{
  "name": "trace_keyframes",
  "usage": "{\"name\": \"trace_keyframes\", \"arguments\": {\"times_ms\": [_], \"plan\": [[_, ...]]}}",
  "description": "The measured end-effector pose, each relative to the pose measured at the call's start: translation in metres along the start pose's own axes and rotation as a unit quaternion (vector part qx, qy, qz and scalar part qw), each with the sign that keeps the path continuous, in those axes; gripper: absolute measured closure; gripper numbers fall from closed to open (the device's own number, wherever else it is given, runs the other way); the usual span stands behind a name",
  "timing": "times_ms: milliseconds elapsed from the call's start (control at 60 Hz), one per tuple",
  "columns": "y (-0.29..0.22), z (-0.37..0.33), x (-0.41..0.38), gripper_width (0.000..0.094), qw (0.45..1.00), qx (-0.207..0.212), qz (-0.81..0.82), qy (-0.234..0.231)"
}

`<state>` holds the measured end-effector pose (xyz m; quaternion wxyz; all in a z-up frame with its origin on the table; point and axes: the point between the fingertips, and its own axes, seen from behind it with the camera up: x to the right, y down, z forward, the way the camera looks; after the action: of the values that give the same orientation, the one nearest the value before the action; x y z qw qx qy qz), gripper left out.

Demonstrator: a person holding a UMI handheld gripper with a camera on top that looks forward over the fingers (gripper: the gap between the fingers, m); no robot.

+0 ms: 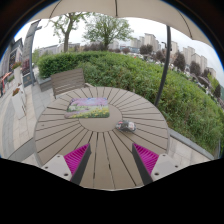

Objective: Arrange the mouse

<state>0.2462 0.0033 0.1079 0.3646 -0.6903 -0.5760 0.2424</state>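
Note:
A small dark mouse point(127, 125) lies on the round slatted wooden table point(60, 135), toward its right side. A purple mouse pad point(90, 102) lies farther back near the table's middle, with a greenish flat item point(94, 113) just in front of it. My gripper point(111, 158) hovers over the near part of the table, well short of the mouse. Its two fingers point(77, 158) with magenta pads stand wide apart, and only bare slats show between them.
A wooden chair point(68, 79) stands behind the table. A parasol pole point(163, 65) rises at the right. A green hedge and grassy slope point(160, 80) lie beyond, with buildings and trees far off. Paved ground point(15, 115) lies to the left.

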Motion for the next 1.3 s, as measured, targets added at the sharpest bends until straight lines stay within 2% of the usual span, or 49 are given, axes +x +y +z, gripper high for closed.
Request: {"name": "trace_keyframes", "arguments": {"times_ms": [117, 367, 733, 1033, 1167, 1250, 1283, 1300], "plan": [[0.003, 0.027, 0.035, 0.0082, 1.0, 0.015, 0.006, 0.02], [-0.002, 0.106, 0.076, 0.0084, 0.999, 0.045, 0.021, 0.016], [-0.005, 0.223, 0.093, 0.0088, 0.999, 0.03, 0.039, -0.019], [-0.037, 0.271, 0.108, 0.0089, 0.999, 0.018, 0.044, -0.016], [-0.038, 0.272, 0.108, 0.0125, 0.999, 0.013, 0.043, -0.011], [-0.038, 0.273, 0.105, 0.0201, 0.999, 0.011, 0.044, -0.016], [-0.039, 0.274, 0.106, 0.0264, 0.999, 0.009, 0.042, -0.013], [-0.039, 0.274, 0.105, 0.0365, 0.999, 0.009, 0.04, -0.015]]}}
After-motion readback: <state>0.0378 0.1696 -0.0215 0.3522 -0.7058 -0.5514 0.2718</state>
